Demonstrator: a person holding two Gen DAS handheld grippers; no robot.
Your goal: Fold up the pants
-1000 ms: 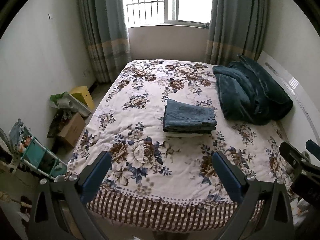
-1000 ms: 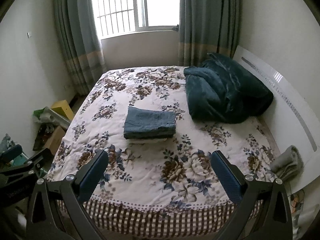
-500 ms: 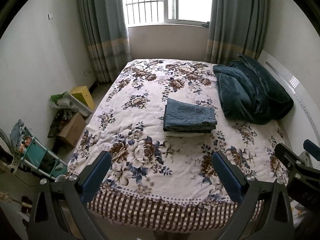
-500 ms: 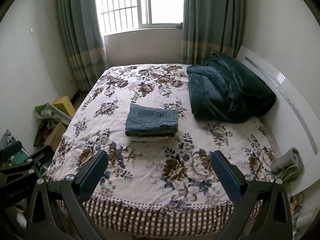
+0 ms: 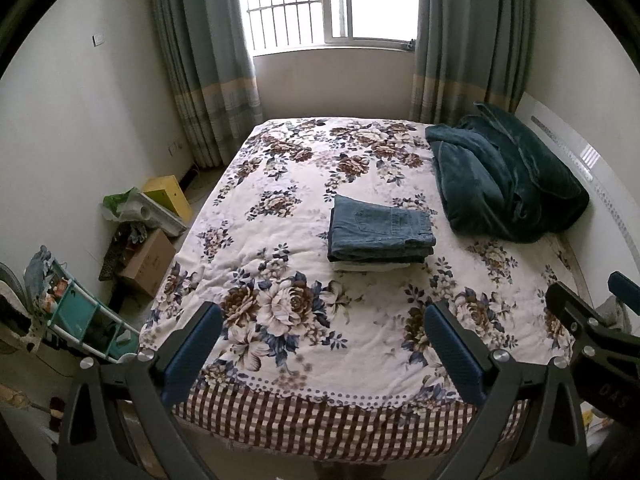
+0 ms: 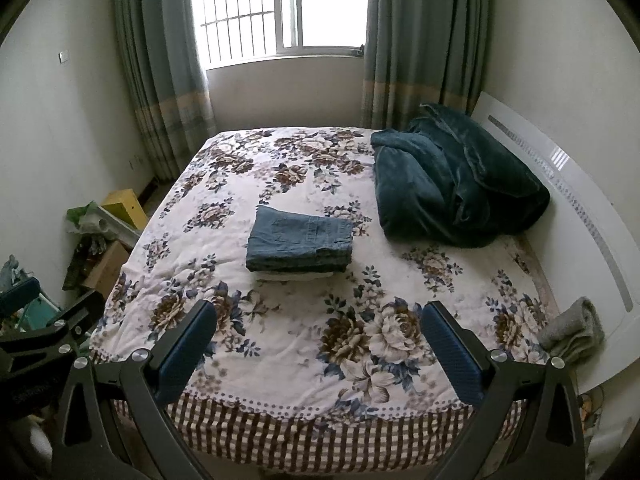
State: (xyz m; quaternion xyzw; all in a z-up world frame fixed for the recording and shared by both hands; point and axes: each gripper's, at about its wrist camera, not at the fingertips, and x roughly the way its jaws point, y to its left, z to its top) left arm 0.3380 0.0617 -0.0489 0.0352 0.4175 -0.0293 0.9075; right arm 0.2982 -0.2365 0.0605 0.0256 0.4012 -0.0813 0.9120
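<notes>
1. Bed (image 5: 280, 240) filled most of the room, with a flower quilt on top and a checked edge hanging at the near end.
2. Curtains (image 5: 208, 60) hung on both sides of a bright window (image 5: 332, 0) in the far wall.
3. A white headboard (image 6: 560, 184) ran along the right side of the bed.
4. A dark green blanket (image 5: 500, 184) lay bunched up on the bed, next to the headboard.
5. The left tongs (image 5: 320, 340) were held over the near end of the bed. They were wide open and had nothing in them. Their blue pads (image 5: 192, 352) stood far apart.
6. The right tongs (image 6: 320, 340) were also held over the near end of the bed, wide open and with nothing in them. Each pair of tongs showed at the edge of the other's view.
7. The pants (image 5: 380, 228), blue jeans, lay folded in a neat pile near the middle of the bed. They were well apart from both tongs. They sat on top of something white (image 5: 372, 267), folded flat, that peeked out under them.
8. A brown box (image 5: 148, 260) sat on the floor to the left of the bed.
9. A yellow box (image 5: 168, 194) stood just behind it, nearer the curtains.
10. A small grey cloth (image 6: 572, 332) lay at the right corner of the bed, by the headboard.
</notes>
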